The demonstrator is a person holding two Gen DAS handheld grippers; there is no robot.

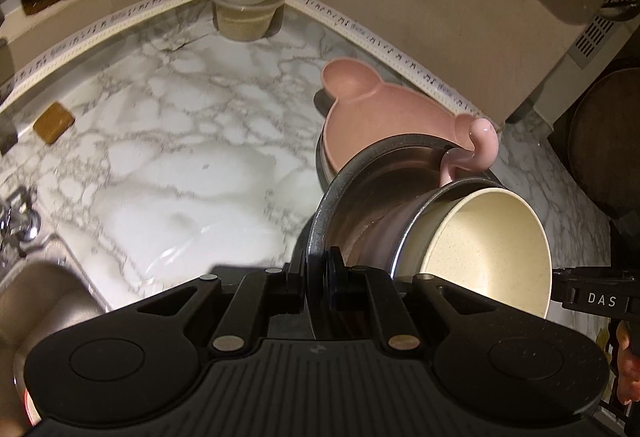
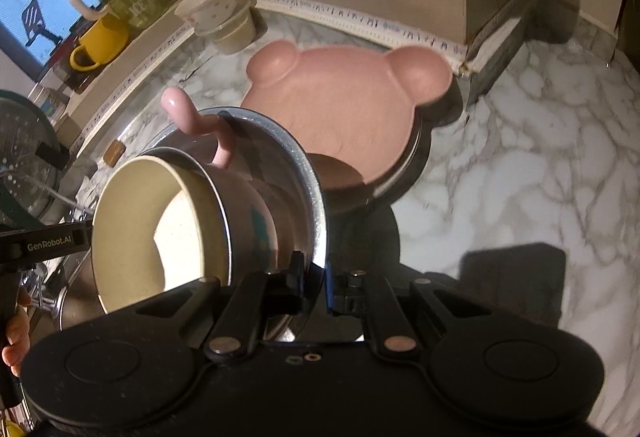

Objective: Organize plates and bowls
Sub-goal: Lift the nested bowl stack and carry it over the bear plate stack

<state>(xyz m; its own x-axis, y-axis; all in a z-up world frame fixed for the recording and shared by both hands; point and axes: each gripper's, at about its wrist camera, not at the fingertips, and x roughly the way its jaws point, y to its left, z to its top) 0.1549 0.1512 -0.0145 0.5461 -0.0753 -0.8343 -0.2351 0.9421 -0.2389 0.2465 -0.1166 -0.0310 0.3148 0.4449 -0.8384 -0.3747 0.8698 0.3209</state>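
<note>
From the left wrist, the left gripper (image 1: 318, 277) pinches the rim of a steel bowl (image 1: 360, 205), tilted on its side, with a cream-lined pot (image 1: 488, 249) nested inside; the pink bear-shaped plate (image 1: 372, 117) lies just beyond the bowl on the marble counter (image 1: 180, 141). From the right wrist, the right gripper (image 2: 320, 285) clamps that same bowl's rim, the plate behind it, and two stacked bowls (image 2: 224, 17) well beyond.
</note>
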